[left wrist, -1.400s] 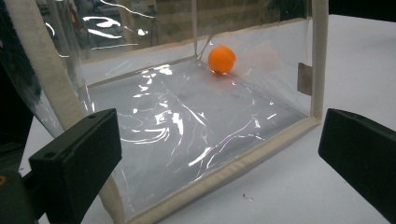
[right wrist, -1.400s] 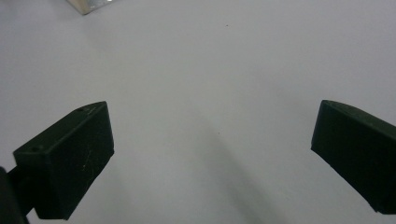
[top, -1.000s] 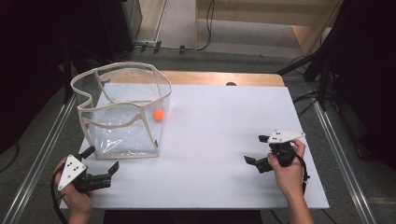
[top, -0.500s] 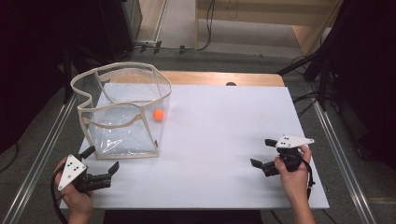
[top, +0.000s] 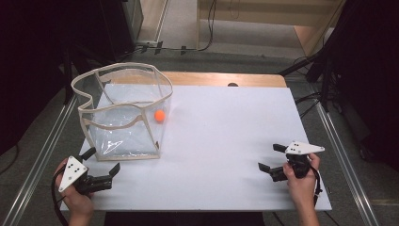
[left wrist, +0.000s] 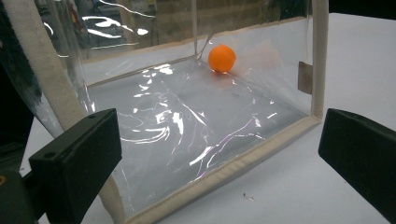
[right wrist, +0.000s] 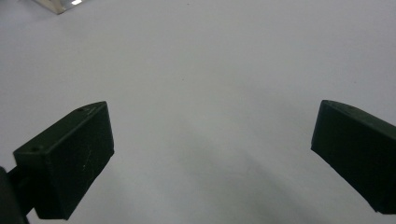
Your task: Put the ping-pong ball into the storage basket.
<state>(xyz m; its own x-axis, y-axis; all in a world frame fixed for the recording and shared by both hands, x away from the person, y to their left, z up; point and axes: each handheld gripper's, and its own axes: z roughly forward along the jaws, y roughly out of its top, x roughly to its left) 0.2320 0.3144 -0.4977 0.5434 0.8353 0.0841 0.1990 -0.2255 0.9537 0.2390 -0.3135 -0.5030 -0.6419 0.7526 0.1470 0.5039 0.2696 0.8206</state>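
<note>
**A:** So both grippers are parked at the near edge of the worktop (top: 226,141). The left gripper (top: 101,165) sits just in front of the clear bag (top: 123,115), fingers spread wide with nothing between them. The right gripper (top: 273,157) is well apart on the other side, fingers also wide, pointing at bare white surface.

**B:** And the orange ball (top: 160,116)?

**A:** Inside the bag, down on its floor at the far right corner, up against the wall. The left gripper view shows it nicely through the plastic: orange ball (left wrist: 222,58) at the back, cloth-trimmed bottom edge of the clear bag (left wrist: 219,172) right in front of the fingers (left wrist: 77,163).

**B:** What's the risk, you think?

**A:** My guess is the bag itself. It's floppy, the rim already sags and waves in the high view. If the left gripper pinches only the thin film and not the trim, it could slip or just crumple. Pull or tilt it with one hand and the whole thing probably slides on that smooth worktop, and the ball rolls off somewhere else inside.

**B:** So the right one needs to come over to steady it.

**A:** Probably, and it's got a long way to travel.
</note>
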